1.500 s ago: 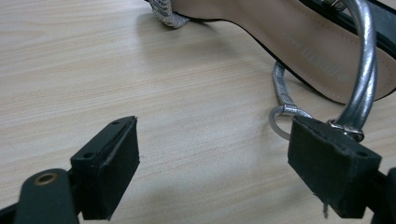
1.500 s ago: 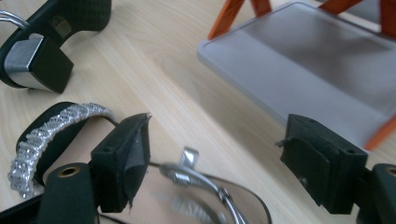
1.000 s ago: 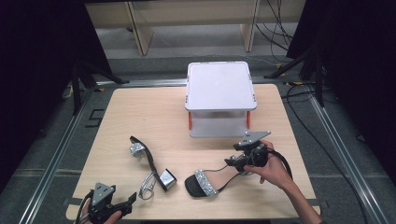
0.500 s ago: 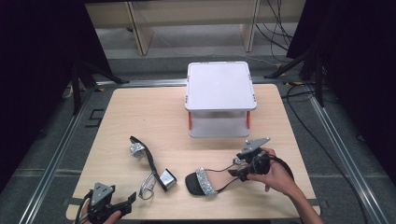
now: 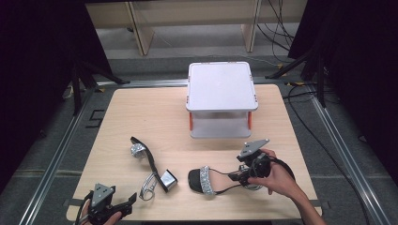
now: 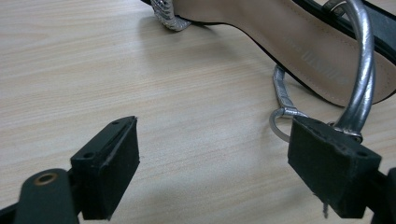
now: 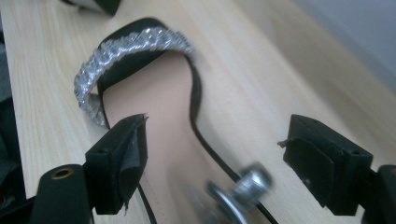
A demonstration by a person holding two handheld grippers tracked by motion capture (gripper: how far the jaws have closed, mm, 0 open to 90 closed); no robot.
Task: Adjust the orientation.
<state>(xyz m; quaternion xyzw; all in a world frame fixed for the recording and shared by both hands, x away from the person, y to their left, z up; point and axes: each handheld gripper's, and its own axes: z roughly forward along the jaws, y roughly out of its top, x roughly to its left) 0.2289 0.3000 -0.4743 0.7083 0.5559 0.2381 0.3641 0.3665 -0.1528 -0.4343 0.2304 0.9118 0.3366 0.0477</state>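
A black sandal with a rhinestone toe strap (image 5: 205, 181) stands flat on its sole near the table's front. My right gripper (image 5: 237, 177) is at its heel end. Its jaws have just been opening and now stand wide apart. In the right gripper view the sandal's tan insole (image 7: 161, 126) lies between the right gripper (image 7: 215, 154) jaws, and the pads do not press on it. A second sandal (image 5: 151, 165) lies on its side at front left, with its silver strap (image 6: 364, 70) beside one jaw of my open left gripper (image 6: 212, 158). That left gripper (image 5: 130, 200) rests near the front left edge.
A white lidded box on orange-edged legs (image 5: 219, 96) stands at the middle back of the wooden table (image 5: 141, 117). Dark curtains, stands and cables surround the table on the floor.
The right sandal has gone from tipped up in the right gripper to lying flat on the table. The right jaws have spread apart. The left gripper has not moved.
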